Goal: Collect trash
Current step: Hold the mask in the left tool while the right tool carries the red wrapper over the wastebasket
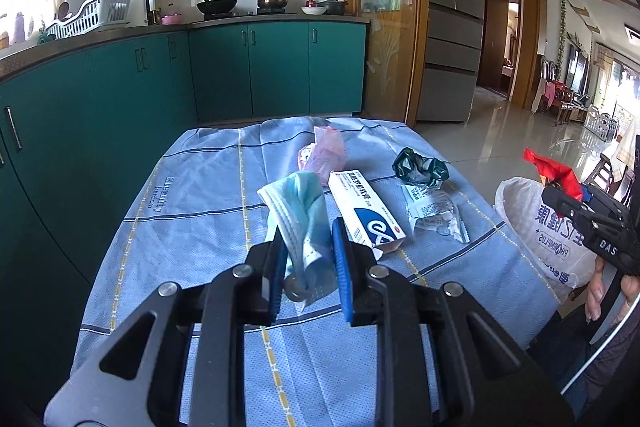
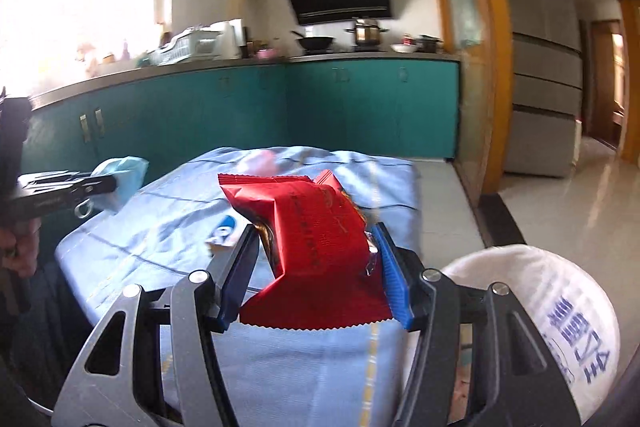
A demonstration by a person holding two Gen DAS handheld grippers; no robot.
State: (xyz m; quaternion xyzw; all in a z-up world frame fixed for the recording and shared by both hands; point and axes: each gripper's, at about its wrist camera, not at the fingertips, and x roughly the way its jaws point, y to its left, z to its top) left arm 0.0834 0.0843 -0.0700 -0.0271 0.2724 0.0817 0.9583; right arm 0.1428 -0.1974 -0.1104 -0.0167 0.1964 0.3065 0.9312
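Trash is mid-collection: the left hand-held gripper (image 1: 306, 259) pinches a blue face mask (image 1: 298, 211) above the surface (image 1: 192, 187); the right hand-held gripper (image 2: 316, 267), half-open, clamps a red wrapper (image 2: 316, 227). Next, both need carrying to the white bag (image 2: 560, 327) off the surface's right edge.

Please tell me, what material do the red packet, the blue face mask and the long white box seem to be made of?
Red packet: likely glossy plastic film; sharp creases, zigzag-cut edge.
Blue face mask: probably soft non-woven fabric; matte, pleated, hangs limp.
Long white box: looks like thin printed cardboard; flat faces, straight edges, open end flap.
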